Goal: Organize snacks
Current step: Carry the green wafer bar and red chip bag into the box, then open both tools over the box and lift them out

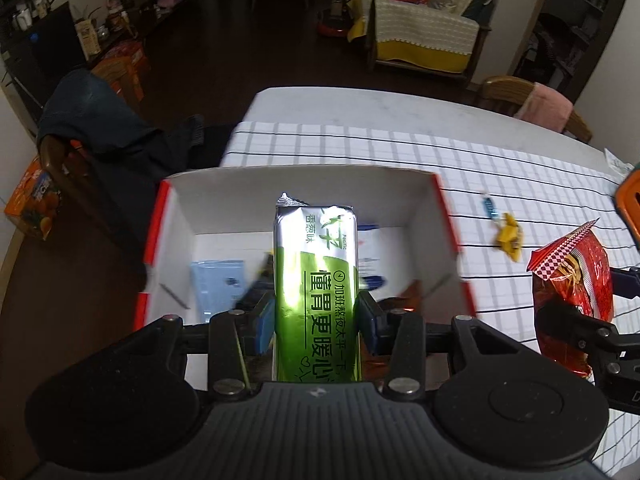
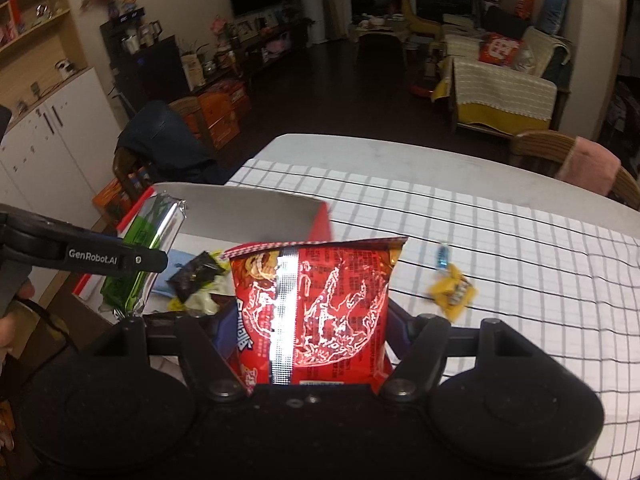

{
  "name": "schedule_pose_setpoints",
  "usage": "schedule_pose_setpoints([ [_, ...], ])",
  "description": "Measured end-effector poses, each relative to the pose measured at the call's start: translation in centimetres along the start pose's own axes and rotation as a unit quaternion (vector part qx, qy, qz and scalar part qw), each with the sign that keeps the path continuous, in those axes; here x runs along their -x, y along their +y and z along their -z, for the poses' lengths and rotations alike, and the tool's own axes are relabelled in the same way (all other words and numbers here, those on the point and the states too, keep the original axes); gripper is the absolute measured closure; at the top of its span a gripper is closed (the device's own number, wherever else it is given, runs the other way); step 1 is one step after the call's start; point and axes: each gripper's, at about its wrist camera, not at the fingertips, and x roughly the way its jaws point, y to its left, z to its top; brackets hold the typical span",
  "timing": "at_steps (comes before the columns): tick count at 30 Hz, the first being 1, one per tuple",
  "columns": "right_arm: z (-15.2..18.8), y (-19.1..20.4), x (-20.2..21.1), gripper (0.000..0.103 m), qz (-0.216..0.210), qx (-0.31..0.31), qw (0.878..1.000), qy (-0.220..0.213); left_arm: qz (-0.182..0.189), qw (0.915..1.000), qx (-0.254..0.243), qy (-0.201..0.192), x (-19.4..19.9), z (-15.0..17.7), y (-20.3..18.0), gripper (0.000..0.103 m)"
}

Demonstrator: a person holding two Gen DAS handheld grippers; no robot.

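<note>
My left gripper (image 1: 316, 320) is shut on a green and silver cracker pack (image 1: 316, 280) and holds it above the open white box with red sides (image 1: 304, 184). The pack also shows in the right wrist view (image 2: 140, 256), over the box (image 2: 256, 204). My right gripper (image 2: 310, 332) is shut on a red snack bag (image 2: 320, 304), held just right of the box; the bag also shows in the left wrist view (image 1: 572, 292). A light blue packet (image 1: 218, 284) and other small wrappers (image 2: 196, 276) lie inside the box.
A yellow wrapped snack (image 2: 454, 288) and a small blue candy (image 2: 442, 258) lie on the checked tablecloth (image 2: 500, 240) right of the box. A chair with dark clothing (image 1: 92, 128) stands left of the table. Another chair (image 2: 576, 160) stands at the far right.
</note>
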Motion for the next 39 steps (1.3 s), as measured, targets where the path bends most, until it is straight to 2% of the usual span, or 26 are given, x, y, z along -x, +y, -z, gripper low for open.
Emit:
schedule_pose_setpoints([
  [12, -2.6, 7.1, -7.1, 0.034, -0.008, 0.06, 0.998, 0.024, -0.019, 0.9992, -0.022, 0.029, -4.7, 0.2, 4.8, 0.061],
  [19, -3.0, 8.5, -11.4, 0.034, 0.002, 0.082, 0.995, 0.05, -0.024, 0.997, -0.063, 0.037, -6.2, 0.6, 4.2, 0.061],
  [26, -2.4, 9.1, -14.5, 0.034, 0.011, 0.097, 0.992, 0.081, -0.016, 0.9971, -0.055, 0.05, -7.2, 0.9, 4.7, 0.062],
  [32, -2.0, 9.1, -15.3, 0.031, 0.018, 0.092, 0.991, 0.092, -0.01, 0.9974, -0.047, 0.054, -7.4, 1.0, 4.7, 0.061],
  [39, -2.3, 8.3, -14.1, 0.02, 0.019, 0.067, 0.995, 0.077, -0.009, 0.9977, -0.044, 0.052, -7.2, 1.0, 4.4, 0.062],
])
